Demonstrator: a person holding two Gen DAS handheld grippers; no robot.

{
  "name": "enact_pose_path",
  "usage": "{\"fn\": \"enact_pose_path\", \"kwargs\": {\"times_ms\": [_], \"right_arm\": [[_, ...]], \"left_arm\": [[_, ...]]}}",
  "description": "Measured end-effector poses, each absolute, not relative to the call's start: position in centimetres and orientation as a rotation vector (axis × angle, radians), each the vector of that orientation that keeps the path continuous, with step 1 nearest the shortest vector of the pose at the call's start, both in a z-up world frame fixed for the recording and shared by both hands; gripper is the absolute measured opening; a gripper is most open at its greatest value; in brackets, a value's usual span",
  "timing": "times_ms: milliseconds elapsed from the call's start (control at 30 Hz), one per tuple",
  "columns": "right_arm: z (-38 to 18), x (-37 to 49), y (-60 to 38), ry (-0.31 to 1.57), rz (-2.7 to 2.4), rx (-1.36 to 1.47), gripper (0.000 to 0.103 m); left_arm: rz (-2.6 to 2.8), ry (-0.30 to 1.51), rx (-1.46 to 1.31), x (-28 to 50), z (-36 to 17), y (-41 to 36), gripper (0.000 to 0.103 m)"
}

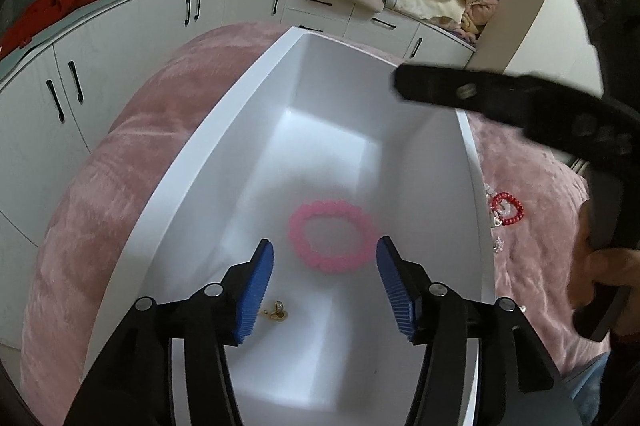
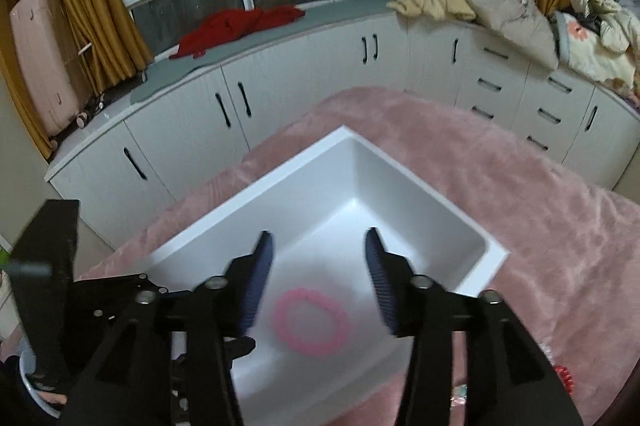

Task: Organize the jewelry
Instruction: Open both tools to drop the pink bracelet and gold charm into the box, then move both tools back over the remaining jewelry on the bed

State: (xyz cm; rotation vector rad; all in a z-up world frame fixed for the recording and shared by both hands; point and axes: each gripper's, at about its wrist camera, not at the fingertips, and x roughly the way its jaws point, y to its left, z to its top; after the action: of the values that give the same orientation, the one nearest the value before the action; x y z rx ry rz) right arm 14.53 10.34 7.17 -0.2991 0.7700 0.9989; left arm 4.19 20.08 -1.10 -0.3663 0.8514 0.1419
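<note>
Nowhere can I read any label or writing. Both the left gripper (image 1: 325, 260) and the right gripper (image 2: 319, 268) hang over the white tray (image 1: 224, 130) with jaws apart, gripping nothing. A pink bead bracelet (image 1: 334, 236) is blurred between them inside the tray, whose floor beyond it lies open to the rim. Red beads (image 1: 508, 209) lie outside on the pink blanket (image 1: 120, 186).

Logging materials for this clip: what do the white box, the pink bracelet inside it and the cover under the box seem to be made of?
White box: looks like smooth plastic or lacquered board, with soft glossy highlights and thick walls.
Pink bracelet: round beads, matte and slightly translucent, perhaps plastic or stone; blur leaves it open.
Pink cover: plush, fleecy fabric with a shiny nap.
</note>
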Motion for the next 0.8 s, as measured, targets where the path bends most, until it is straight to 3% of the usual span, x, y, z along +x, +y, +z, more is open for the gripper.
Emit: {"fn": "enact_pose_path", "kwargs": {"times_ms": [133,200,367,500,600,800], "right_arm": [[9.6,14.5,7.9,0.726,0.993,-0.285,0.053],[10.8,14.4,6.3,0.702,0.983,-0.277,0.062],[13.1,14.4,1.8,0.655,0.941,-0.277,0.070],[13.7,14.3,-1.8,0.617,0.881,-0.296,0.083],[13.4,14.6,-4.5,0.616,0.835,-0.290,0.084],[11.7,15.7,-9.9,0.627,0.755,-0.223,0.087]], "left_arm": [[0.139,0.838,-0.336,4.1,-0.5,19.6,0.069],[0.139,0.830,-0.314,4.0,-0.1,19.1,0.072],[0.128,0.802,-0.304,3.8,0.7,18.7,0.079],[0.116,0.727,-0.296,3.2,2.1,18.1,0.082],[0.056,0.625,-0.308,2.3,3.7,17.2,0.089],[-0.001,0.587,-0.218,2.9,4.8,13.5,0.091]]}}
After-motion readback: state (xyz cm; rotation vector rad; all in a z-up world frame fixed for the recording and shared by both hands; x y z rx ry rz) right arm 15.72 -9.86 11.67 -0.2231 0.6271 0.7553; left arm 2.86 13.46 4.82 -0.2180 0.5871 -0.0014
